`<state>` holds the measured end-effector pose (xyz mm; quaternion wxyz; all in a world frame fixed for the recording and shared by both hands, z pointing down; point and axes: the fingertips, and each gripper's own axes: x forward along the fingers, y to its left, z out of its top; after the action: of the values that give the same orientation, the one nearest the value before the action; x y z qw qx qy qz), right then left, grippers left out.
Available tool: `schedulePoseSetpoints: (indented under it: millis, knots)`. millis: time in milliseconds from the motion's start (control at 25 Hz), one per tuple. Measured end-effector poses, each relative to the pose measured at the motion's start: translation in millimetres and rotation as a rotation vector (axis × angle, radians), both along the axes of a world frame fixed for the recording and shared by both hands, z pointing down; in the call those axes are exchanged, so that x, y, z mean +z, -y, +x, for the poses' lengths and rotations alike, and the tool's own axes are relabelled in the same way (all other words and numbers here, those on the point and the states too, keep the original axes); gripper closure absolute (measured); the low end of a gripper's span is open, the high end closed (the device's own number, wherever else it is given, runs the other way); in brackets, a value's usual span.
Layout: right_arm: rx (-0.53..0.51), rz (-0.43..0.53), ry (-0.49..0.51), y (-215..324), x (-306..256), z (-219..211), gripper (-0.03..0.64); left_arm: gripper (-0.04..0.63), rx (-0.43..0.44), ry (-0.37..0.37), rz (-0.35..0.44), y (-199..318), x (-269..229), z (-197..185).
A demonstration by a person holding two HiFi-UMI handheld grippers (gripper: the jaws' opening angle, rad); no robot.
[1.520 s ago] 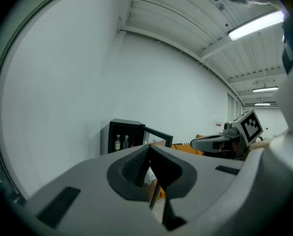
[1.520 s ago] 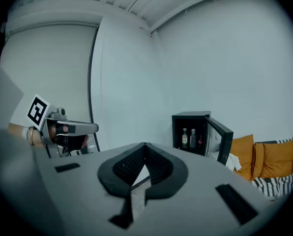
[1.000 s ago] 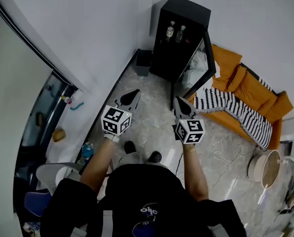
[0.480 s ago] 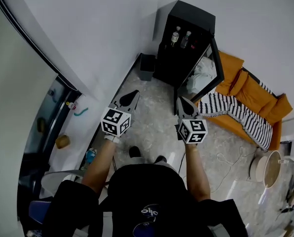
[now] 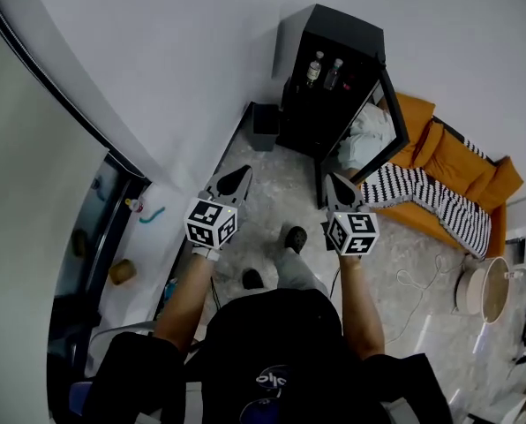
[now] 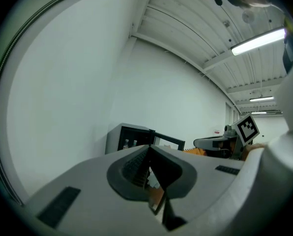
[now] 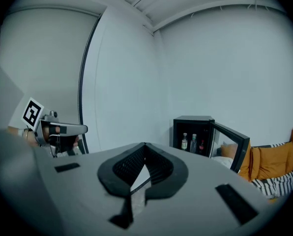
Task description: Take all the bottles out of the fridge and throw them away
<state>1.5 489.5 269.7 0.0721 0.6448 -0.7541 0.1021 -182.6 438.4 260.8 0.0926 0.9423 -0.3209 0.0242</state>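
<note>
**Task progress.** No bottle had been removed. The fridge (image 5: 329, 78) stood ahead of both tools and well apart from them, against the wall, with its door (image 5: 388, 117) swung open toward the right tool's side. The bottles (image 7: 193, 142) stood upright in a row on a shelf inside. The right gripper view showed three, the one farthest toward the door reddish. The head view resolved only two clearly. A small dark box (image 5: 265, 126) stood on the floor just beside the fridge, on the left tool's side. It was possibly the bin, but the frames did not confirm this. All of the task remained: the approach, each grasp, each removal and each disposal.

**Tool state.**
- The left tool (image 5: 241, 173) had its jaws together at the tips, with nothing between them. It touched nothing and was held above the floor, pointing roughly toward the fridge.
- The right tool (image 5: 332, 177) had its jaws fully together and empty. It touched nothing and was held level with the left tool, pointing toward the fridge opening.

**Judgement.** Both tools needed to close most of the gap to the fridge, and the jaws needed to part, before any bottle could be gripped.
</note>
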Motion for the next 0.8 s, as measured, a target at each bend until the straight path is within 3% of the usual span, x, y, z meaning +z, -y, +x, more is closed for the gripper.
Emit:
schedulePoseSetpoints:
  millis: [440, 800]
  knots:
    - [0.004, 0.028, -0.037, 38, -20, -7, 0.611, 0.594, -0.023, -0.024, 0.017, 43, -8, -21]
    - [-0.023, 0.017, -0.024, 97, -6, 1, 0.611, 0.594, -0.062, 0.004, 0.005, 93, 5, -23]
